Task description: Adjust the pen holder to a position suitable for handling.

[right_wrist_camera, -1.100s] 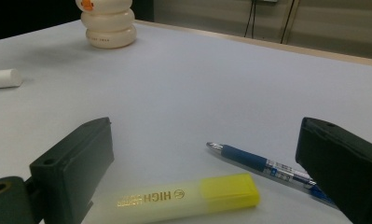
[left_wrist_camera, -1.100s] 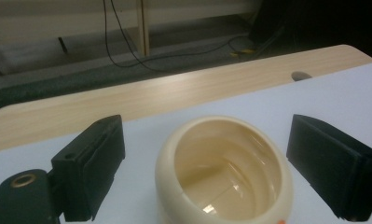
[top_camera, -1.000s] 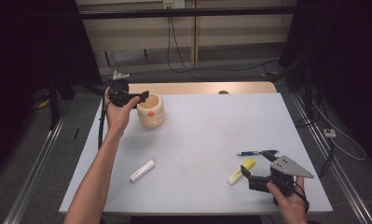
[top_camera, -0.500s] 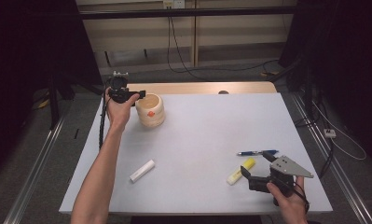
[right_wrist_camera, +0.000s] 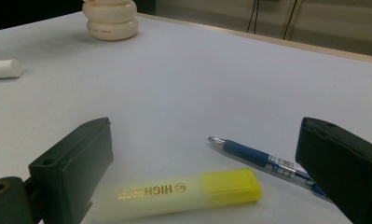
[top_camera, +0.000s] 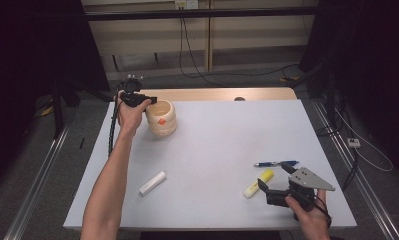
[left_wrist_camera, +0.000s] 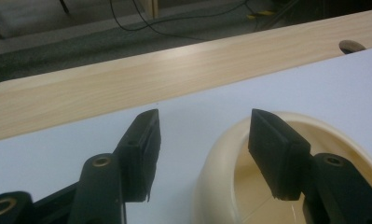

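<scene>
Partly cut off, the cup [left_wrist_camera: 267, 186] straddled by left claw [left_wrist_camera: 202, 154].

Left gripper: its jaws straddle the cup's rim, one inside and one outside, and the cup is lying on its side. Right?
Not quite. The cup stands upright on the table, mouth up, as the high view shows. The rest holds: in the left gripper view the left gripper has one jaw inside the rim and one outside. The jaws have just been closing, not yet pressing on it.
</scene>
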